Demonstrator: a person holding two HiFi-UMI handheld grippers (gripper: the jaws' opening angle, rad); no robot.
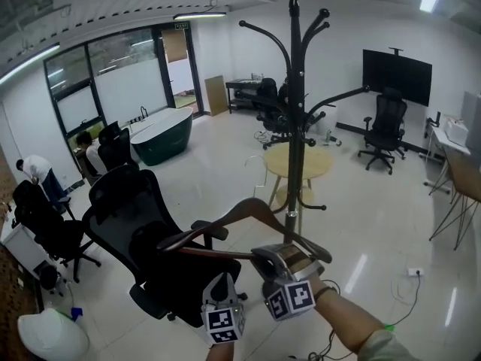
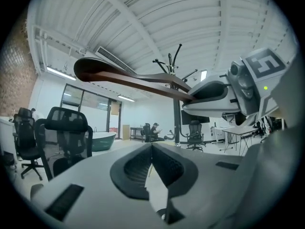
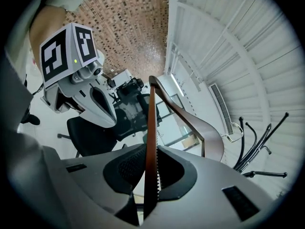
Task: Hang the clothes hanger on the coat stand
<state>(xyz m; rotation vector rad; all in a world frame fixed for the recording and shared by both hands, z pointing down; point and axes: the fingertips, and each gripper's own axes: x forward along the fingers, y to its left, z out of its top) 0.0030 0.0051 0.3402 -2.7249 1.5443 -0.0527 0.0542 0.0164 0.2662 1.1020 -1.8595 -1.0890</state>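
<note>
Right gripper (image 3: 150, 175) is pinching the hanger (image 1: 248, 209), not yet on the coat stand (image 1: 295, 126); left gripper (image 2: 152, 171) is idling, jaws together, empty.

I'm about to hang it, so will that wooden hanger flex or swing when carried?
Probably stiff: the wooden hanger looks solid. It may pivot, since the right gripper pinches only its thin bottom bar. The notched edge likely resists slipping.

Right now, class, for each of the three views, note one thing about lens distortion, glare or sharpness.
Head view: edges bow, ceiling lights flare and streak the glossy floor; the coat stand is crisp. Left gripper view: round dark vignette, the wooden hanger silhouetted against a bright ceiling. Right gripper view: strong fisheye, the hanger's bar sharp between the jaws.
</note>
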